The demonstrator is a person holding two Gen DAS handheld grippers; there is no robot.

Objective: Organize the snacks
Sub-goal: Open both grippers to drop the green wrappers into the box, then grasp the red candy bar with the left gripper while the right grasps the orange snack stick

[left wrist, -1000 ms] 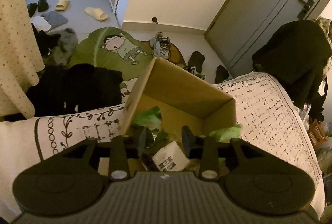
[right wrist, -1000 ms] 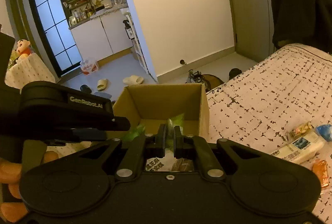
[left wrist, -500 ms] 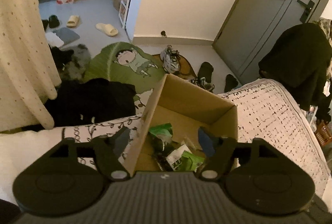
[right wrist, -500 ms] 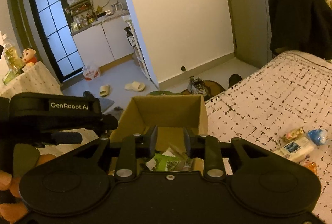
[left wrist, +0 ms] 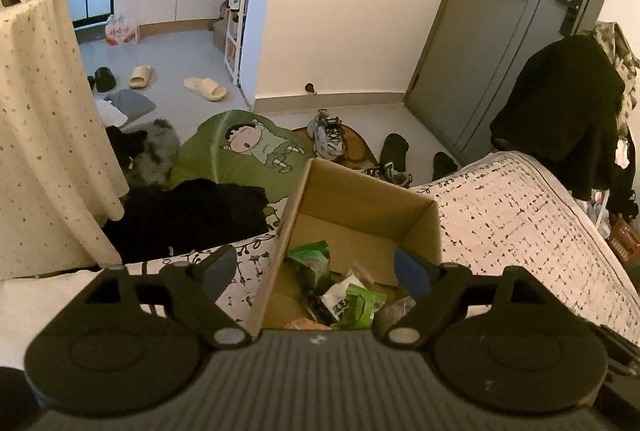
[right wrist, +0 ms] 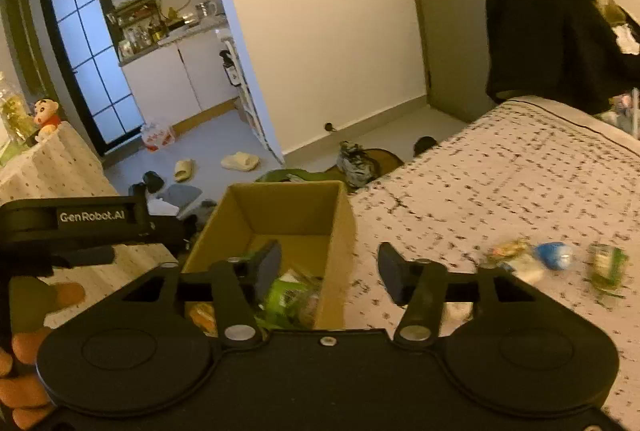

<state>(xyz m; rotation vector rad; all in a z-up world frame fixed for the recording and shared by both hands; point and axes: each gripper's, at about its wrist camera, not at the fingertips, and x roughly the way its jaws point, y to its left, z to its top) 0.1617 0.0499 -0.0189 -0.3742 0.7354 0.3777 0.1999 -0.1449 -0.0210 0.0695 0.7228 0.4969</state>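
Note:
An open cardboard box (left wrist: 360, 199) stands at the end of the bed and holds several snack packets (left wrist: 356, 303), mostly green and white. My left gripper (left wrist: 316, 269) hovers above the box with its jaws opening wide and nothing between them. In the right wrist view the same box (right wrist: 280, 207) sits at the centre left with green packets (right wrist: 288, 295) inside. My right gripper (right wrist: 329, 267) hangs over the box's right wall, jaws opening and empty. Loose snacks (right wrist: 516, 259) lie on the bedspread to the right, among them a blue one (right wrist: 554, 255) and a green one (right wrist: 606, 265).
The patterned bedspread (right wrist: 500, 171) stretches to the right. The left gripper's housing (right wrist: 80, 227) and the hand (right wrist: 24, 351) holding it fill the right view's left side. Dark clothes (left wrist: 188, 215), shoes (left wrist: 328, 135) and a green rug (left wrist: 248, 147) litter the floor beyond the box.
Both grippers went from nearly shut to wide apart and rose back from the box. The packets that sat between their fingers now lie inside the box.

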